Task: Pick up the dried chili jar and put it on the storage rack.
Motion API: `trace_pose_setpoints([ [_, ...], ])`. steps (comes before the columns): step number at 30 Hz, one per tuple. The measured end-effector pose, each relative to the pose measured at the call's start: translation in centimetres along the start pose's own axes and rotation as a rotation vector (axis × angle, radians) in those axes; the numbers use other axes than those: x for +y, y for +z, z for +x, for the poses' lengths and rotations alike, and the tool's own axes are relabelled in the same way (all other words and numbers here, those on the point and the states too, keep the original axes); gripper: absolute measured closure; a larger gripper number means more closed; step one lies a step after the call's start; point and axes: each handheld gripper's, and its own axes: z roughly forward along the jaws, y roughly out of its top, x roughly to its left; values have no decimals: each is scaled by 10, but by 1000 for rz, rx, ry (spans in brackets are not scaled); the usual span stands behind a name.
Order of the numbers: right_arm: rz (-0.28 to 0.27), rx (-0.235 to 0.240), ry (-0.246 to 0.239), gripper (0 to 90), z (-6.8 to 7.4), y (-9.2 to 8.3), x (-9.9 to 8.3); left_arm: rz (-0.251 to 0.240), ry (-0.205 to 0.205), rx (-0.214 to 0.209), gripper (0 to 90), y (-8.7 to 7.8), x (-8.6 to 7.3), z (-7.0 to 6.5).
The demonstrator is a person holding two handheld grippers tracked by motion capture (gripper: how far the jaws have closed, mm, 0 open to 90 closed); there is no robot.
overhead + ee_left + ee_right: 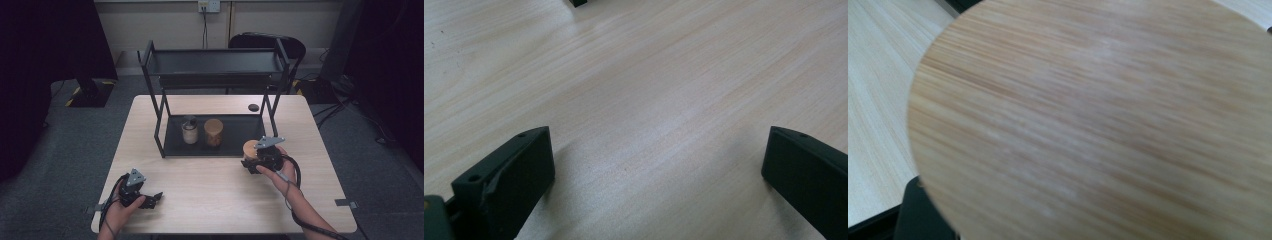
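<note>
Currently your right claw (252, 161) grips the wooden-lidded jar (249, 148) near the surface's (210, 190) right edge, by the rack (215, 145). Likely glass: rigid, breakable, slippery; hold its body below the lid. Left claw (150, 199) gapes wide.

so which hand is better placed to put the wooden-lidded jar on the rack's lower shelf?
Right. The right gripper is already shut on the jar just beside the lower shelf. The left gripper sits open over bare table, far from both.
</note>
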Motion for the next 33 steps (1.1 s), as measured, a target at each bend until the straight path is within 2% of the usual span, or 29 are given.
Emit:
trace_pose_setpoints([
  [33,12,-7,-10,256,-6,13,20,0,-1,1,1,0,0,0],
])
